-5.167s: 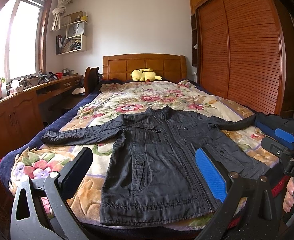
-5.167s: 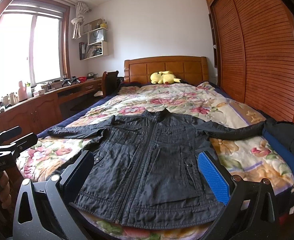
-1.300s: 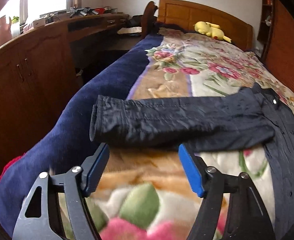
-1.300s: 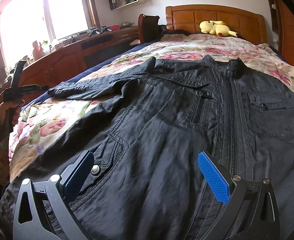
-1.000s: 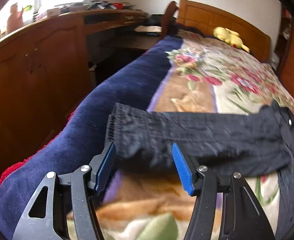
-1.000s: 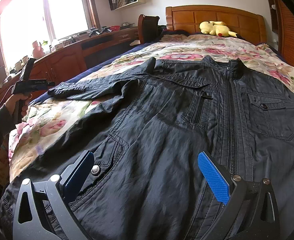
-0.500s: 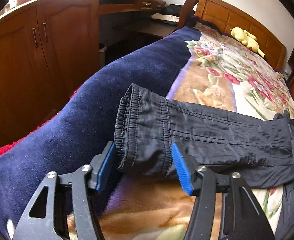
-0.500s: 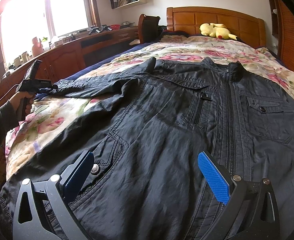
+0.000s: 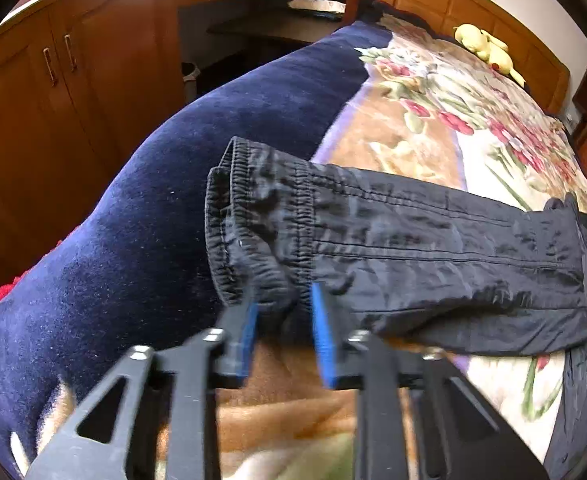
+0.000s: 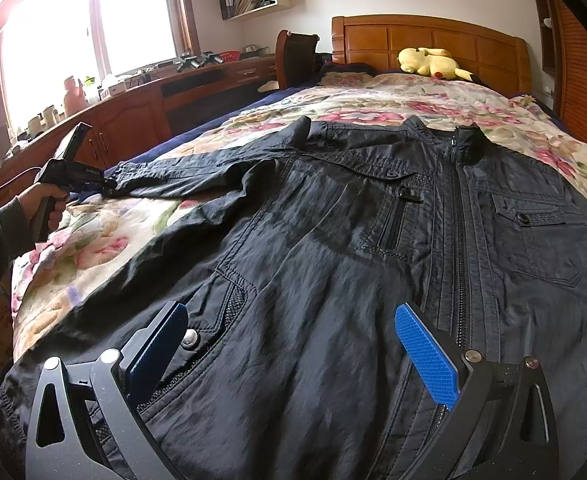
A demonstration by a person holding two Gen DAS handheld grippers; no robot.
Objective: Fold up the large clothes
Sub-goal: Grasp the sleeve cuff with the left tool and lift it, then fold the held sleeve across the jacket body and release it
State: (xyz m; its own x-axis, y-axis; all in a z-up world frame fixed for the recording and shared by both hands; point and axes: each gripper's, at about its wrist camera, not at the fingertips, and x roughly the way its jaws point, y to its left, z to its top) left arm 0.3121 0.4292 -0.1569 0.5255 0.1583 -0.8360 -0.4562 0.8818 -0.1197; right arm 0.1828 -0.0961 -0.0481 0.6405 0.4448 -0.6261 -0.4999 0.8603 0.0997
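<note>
A black jacket (image 10: 373, 240) lies front up on the flowered bedspread, its zip closed. Its left sleeve (image 9: 433, 248) stretches out toward the bed's left edge. My left gripper (image 9: 283, 320) is shut on the sleeve's elastic cuff (image 9: 253, 220). In the right wrist view it shows at the far left (image 10: 73, 176), held by a hand at the sleeve's end. My right gripper (image 10: 289, 344) is open, its blue pads (image 10: 425, 356) spread low over the jacket's lower front near a snap pocket.
A dark blue blanket edge (image 9: 133, 220) hangs over the bed's left side. Wooden cabinets and a desk (image 9: 73, 80) run along the left. A yellow plush toy (image 10: 429, 60) lies at the headboard. A wooden wardrobe (image 10: 585, 80) stands on the right.
My left gripper has moved in on the cuff and its jaws have closed on it. The right gripper has stayed open over the jacket's lower front.
</note>
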